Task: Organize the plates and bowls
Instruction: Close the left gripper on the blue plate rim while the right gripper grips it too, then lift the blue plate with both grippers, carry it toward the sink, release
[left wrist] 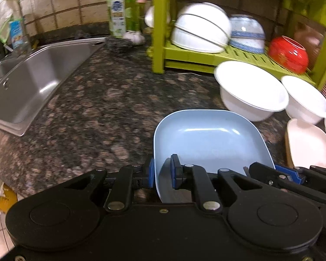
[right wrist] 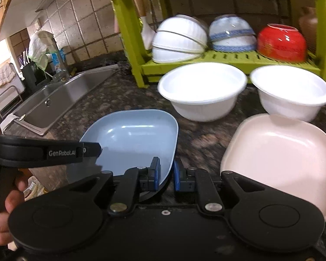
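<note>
1. The left claw (left wrist: 163, 171) is pinching the near left rim of a pale blue, rounded-square plate (left wrist: 210, 139), with one blue pad outside the rim and the other inside the dish.
2. The right claw (right wrist: 165, 171) is closing on the near right rim of the same pale blue plate (right wrist: 132, 134); one pad is sitting inside the rim, while the other is standing just apart from it, so the fingers are slightly spread and not pressing the plate.
3. The plate is sitting over the dark speckled stone desk (left wrist: 102, 100), tilted up towards the cameras, between the steel sink (left wrist: 32, 80) and a cream rounded-square plate (right wrist: 278, 152).
4. Two white round bowls (right wrist: 203, 91) (right wrist: 291, 95) are standing upright side by side on the desk just behind both plates.
5. Behind them, a lime-green plastic rack (right wrist: 228, 62) is holding upturned stacked white bowls (right wrist: 178, 41), blue-banded bowls (right wrist: 232, 35) and a red bowl (right wrist: 281, 43) on its lower shelf.
6. A person's hand (right wrist: 2, 213) is gripping the left tool's handle at the right wrist view's left edge.
</note>
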`<move>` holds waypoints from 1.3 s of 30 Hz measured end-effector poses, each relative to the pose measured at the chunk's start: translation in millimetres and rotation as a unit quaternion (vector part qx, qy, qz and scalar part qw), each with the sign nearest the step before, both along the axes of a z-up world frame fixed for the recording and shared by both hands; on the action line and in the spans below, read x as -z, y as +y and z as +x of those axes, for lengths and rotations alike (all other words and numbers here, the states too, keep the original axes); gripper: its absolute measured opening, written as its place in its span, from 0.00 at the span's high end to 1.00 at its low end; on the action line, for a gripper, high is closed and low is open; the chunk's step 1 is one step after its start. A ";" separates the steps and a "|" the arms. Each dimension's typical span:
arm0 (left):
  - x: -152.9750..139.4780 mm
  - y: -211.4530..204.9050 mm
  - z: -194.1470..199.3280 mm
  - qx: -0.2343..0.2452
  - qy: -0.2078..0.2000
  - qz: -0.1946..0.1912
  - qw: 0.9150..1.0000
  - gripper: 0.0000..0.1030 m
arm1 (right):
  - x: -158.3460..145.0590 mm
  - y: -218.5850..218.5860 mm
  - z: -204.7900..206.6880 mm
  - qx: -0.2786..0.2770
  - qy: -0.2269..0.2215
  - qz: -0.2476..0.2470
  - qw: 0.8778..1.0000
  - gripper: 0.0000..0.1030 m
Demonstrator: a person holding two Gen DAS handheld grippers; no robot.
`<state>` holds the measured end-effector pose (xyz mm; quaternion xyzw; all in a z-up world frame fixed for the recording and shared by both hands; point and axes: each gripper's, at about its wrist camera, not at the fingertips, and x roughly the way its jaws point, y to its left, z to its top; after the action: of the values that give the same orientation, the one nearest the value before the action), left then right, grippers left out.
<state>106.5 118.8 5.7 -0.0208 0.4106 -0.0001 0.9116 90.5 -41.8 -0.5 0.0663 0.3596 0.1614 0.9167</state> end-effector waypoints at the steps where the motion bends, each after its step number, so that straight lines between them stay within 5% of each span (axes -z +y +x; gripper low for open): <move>1: -0.6 4.5 0.7 -0.008 0.000 -0.003 1.000 0.81 | -0.9 3.8 3.0 -0.006 -0.003 0.000 1.000 0.85; 15: 7.4 51.5 10.2 -0.105 0.025 -0.015 0.994 0.81 | 0.0 52.3 38.4 -0.044 0.007 0.011 0.999 0.85; 26: 8.9 55.4 9.3 -0.098 0.038 -0.027 0.994 0.81 | 7.1 54.5 34.5 -0.049 0.015 -0.005 0.999 0.82; 39: 0.9 56.5 5.3 -0.113 0.004 -0.010 0.993 0.72 | -1.6 46.5 23.0 -0.018 -0.051 -0.025 0.998 0.80</move>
<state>111.7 175.3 4.8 -0.0763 0.4094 0.0994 0.9037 113.4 4.8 1.0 0.0288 0.3173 0.1720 0.9322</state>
